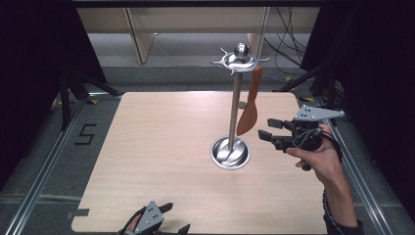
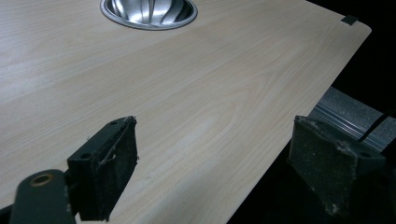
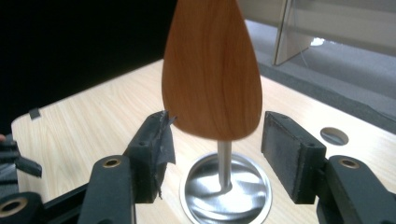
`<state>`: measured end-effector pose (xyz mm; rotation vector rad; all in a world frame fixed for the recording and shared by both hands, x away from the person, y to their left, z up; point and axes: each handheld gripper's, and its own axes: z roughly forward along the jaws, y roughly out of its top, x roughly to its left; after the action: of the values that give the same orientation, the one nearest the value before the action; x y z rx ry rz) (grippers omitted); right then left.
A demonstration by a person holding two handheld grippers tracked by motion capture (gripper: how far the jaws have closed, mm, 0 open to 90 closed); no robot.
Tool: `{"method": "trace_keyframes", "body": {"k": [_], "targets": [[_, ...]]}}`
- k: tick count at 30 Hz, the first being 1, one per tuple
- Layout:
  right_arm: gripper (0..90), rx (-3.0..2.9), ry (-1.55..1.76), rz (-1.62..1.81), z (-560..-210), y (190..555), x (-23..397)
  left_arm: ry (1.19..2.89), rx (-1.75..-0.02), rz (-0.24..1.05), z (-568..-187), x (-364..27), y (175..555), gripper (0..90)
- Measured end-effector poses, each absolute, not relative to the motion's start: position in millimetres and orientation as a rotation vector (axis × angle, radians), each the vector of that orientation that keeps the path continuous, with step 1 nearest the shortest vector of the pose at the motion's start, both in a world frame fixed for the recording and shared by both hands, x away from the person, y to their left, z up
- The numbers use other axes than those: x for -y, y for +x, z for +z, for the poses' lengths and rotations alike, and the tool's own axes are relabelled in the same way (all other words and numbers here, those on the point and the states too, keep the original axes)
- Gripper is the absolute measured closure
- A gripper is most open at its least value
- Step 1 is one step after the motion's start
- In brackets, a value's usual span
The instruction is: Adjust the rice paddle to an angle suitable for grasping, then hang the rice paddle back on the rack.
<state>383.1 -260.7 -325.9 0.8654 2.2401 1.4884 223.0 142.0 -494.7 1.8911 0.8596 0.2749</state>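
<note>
A steel utensil stand (image 1: 235,105) rises from a round base (image 1: 230,152) on the wooden table (image 1: 161,147). A brown wooden spatula (image 1: 248,115) hangs blade down from a hook on the stand's crown (image 1: 240,59). My right gripper (image 1: 265,128) is open, just right of the blade and level with its tip. In the right gripper view the spatula blade (image 3: 211,70) hangs a little beyond the open jaws, apart from both pads, above the stand base (image 3: 225,191). My left gripper (image 1: 177,218) rests open at the table's near edge, and its fingers (image 2: 109,172) hold nothing.
Black curtains flank the table on both sides. A floor mark "5" (image 1: 85,133) lies to the left, and cables (image 1: 288,44) trail at the back right. A small round hole (image 3: 334,136) sits in the tabletop near the stand. Metal rails (image 1: 44,171) run along the table's sides.
</note>
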Motion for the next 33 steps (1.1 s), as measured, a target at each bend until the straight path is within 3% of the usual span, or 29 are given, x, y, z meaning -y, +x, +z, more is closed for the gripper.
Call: {"method": "trace_keyframes", "body": {"k": [33], "targets": [[37.5,-2.454,0.919,1.328,-384,370,245,1.904,-0.870,0.279,-494,-141,221,14.6]]}}
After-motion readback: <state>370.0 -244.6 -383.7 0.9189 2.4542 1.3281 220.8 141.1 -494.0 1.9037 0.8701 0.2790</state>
